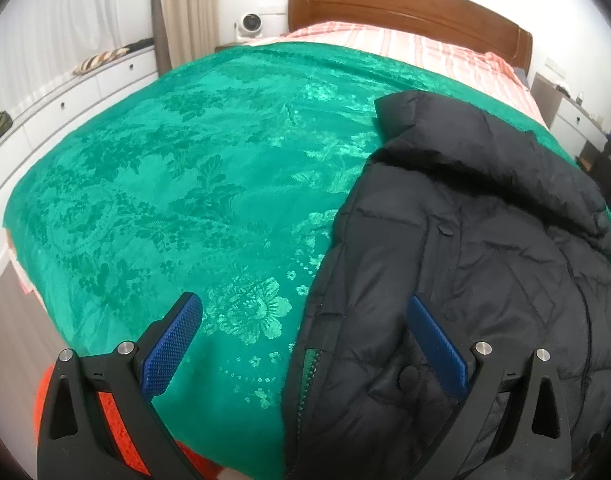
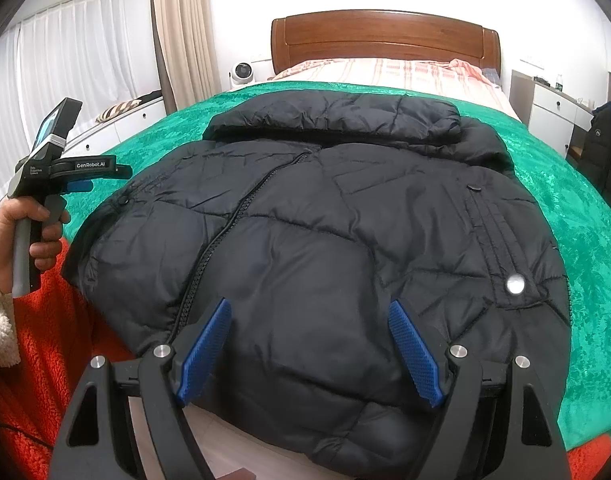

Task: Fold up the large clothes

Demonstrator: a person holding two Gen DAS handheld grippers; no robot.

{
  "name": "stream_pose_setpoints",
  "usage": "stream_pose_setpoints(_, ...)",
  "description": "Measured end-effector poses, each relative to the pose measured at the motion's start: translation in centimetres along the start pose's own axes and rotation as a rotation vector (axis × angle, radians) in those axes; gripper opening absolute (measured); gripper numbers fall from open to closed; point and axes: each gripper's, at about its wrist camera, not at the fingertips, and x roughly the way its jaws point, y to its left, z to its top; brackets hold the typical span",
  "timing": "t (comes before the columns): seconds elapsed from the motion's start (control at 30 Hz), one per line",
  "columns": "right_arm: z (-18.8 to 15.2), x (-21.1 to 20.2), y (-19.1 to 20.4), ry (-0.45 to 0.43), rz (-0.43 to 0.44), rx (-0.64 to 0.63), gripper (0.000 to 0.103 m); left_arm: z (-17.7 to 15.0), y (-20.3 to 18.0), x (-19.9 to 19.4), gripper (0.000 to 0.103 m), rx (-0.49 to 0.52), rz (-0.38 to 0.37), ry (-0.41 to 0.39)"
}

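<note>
The black puffer jacket [image 2: 317, 240] fills the centre of the right wrist view, lying on the green blanket [image 2: 585, 240]. It looks bulky, soft and slick, likely to spring back, so a deep pinch at the hem or zipper edge seems best. The right gripper [image 2: 309, 354] and left gripper [image 1: 305, 344] both gape, holding nothing.

Bedroom with a wide bed against a white wall

A wooden headboard [image 2: 385, 36] tops the bed, spread with a green floral blanket [image 1: 185, 184] over pink striped bedding [image 2: 385, 70]. White curtains [image 2: 73, 52] glow at the left above white drawers [image 1: 65, 100]; a beige drape [image 2: 181, 28] hangs alongside.
</note>
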Motion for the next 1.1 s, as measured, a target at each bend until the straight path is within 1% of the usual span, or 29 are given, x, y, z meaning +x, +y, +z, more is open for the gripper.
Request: stream_pose_setpoints(1.1,-0.07,0.12,0.11,0.003,0.0,-0.001,0.08,-0.27,0.13,-0.01,0.102,0.0,0.007,0.008)
